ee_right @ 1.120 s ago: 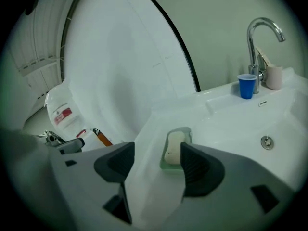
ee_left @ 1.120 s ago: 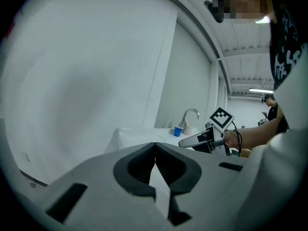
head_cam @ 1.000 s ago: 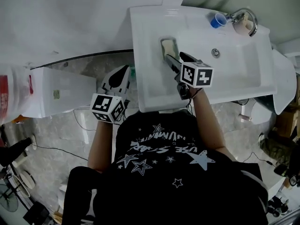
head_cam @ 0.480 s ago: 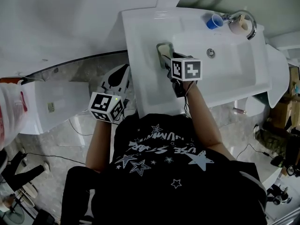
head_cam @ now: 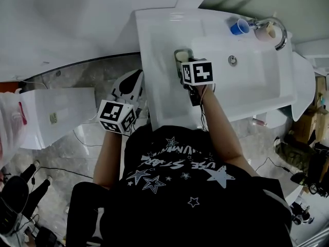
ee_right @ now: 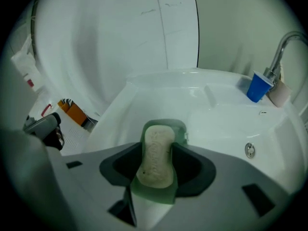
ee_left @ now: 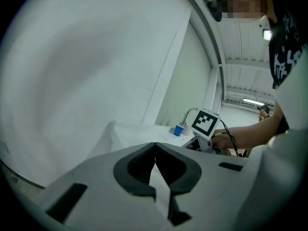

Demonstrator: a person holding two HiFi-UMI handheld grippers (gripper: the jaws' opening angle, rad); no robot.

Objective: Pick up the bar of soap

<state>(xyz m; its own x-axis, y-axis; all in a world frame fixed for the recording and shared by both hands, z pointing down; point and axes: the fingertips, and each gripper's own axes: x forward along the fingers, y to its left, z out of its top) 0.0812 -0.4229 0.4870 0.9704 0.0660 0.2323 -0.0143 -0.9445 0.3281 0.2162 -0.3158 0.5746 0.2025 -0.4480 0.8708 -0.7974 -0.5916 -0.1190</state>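
Observation:
A beige bar of soap [ee_right: 155, 153] lies in a green dish [ee_right: 179, 129] on the left ledge of the white sink [head_cam: 159, 86]. My right gripper [ee_right: 156, 146] points steeply down over it. Its jaws have just been closing, and the pads now sit against the soap's two long sides. In the head view its marker cube covers most of the dish [head_cam: 179, 51]. My left gripper [head_cam: 136, 77] hangs off the sink's left edge, shut with nothing in it [ee_left: 155, 146].
A blue cup [head_cam: 238, 27] and a curved tap [head_cam: 272, 24] stand at the sink's back right corner. The drain [head_cam: 233, 60] is in the basin. A white toilet [head_cam: 56, 112] stands left of the sink, above a grey tiled floor.
My right gripper has come forward and down onto the soap dish and tipped more steeply, its cube now covering the dish. The left gripper has shifted only slightly.

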